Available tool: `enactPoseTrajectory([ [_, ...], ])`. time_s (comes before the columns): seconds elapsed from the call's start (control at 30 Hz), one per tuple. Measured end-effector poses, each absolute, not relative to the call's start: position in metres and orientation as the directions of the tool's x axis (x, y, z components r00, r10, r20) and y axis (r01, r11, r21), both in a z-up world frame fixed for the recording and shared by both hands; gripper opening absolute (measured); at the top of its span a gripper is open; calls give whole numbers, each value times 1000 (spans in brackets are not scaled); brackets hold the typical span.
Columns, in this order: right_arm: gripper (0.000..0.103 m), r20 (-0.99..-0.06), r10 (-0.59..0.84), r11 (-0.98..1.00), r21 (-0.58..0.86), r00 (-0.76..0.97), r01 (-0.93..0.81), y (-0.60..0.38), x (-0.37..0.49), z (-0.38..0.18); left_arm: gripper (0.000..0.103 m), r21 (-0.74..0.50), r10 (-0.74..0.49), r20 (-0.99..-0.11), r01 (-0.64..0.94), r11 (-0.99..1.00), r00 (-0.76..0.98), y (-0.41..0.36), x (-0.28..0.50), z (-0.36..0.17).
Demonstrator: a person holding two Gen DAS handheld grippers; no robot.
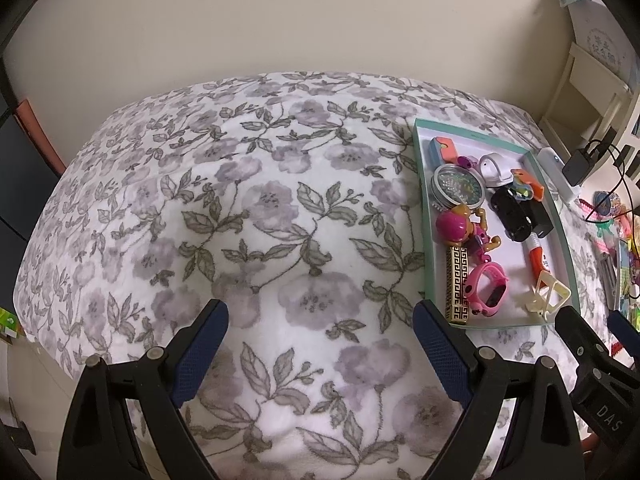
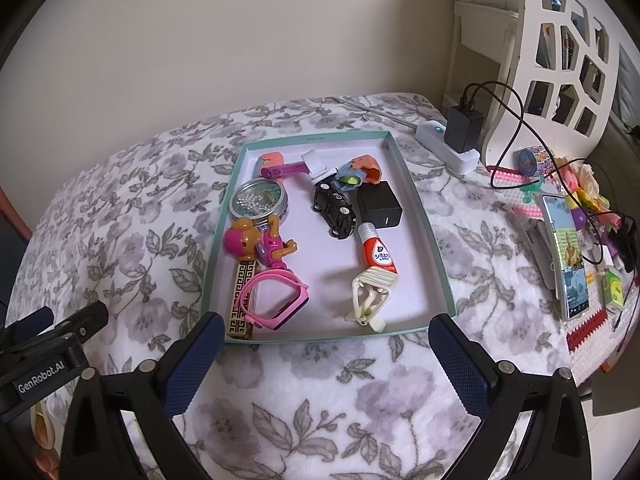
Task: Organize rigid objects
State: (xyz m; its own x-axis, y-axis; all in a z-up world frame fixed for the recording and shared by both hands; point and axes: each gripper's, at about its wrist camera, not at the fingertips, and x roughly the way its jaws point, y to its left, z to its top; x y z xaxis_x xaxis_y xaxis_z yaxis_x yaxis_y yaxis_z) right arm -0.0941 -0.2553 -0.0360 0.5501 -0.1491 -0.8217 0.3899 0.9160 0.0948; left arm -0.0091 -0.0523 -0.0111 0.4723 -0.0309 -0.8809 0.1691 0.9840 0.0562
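A teal-rimmed shallow box (image 2: 436, 240) lies on the floral blanket and holds several small rigid items: a pink watch (image 2: 276, 300), a gold patterned bar (image 2: 240, 300), a pink doll figure (image 2: 256, 242), a round tin (image 2: 259, 200), a black toy car (image 2: 335, 210), a black charger cube (image 2: 379, 204), an orange tube (image 2: 378, 254) and a cream clip (image 2: 370, 300). My right gripper (image 2: 326, 332) is open and empty just in front of the box. My left gripper (image 1: 320, 316) is open and empty over bare blanket, left of the box (image 1: 570, 264).
Right of the box lie a white power strip (image 2: 444, 140) with a black plug and cables, a phone (image 2: 566, 252), pink and red brick strips and small toys. A white shelf unit (image 2: 560, 52) stands at the back right. The blanket drops off at the left.
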Motion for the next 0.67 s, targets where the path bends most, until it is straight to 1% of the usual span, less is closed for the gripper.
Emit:
enactPoseTrajectory([
  [0.43,103,-829,-146,922,83,540,377,-252,-91,-40,94,42,-44,-883,173,984,468,-51,-8,-12],
  [0.6,103,-832,-145,923,81,535,377,-252,-90,-41,94,50,-46,-867,178,983,496,-53,-10,-7],
  [0.67,103,-834,-144,922,82,533,378,-252,-90,-41,94,35,-68,-867,196,980,493,-55,-10,-7],
])
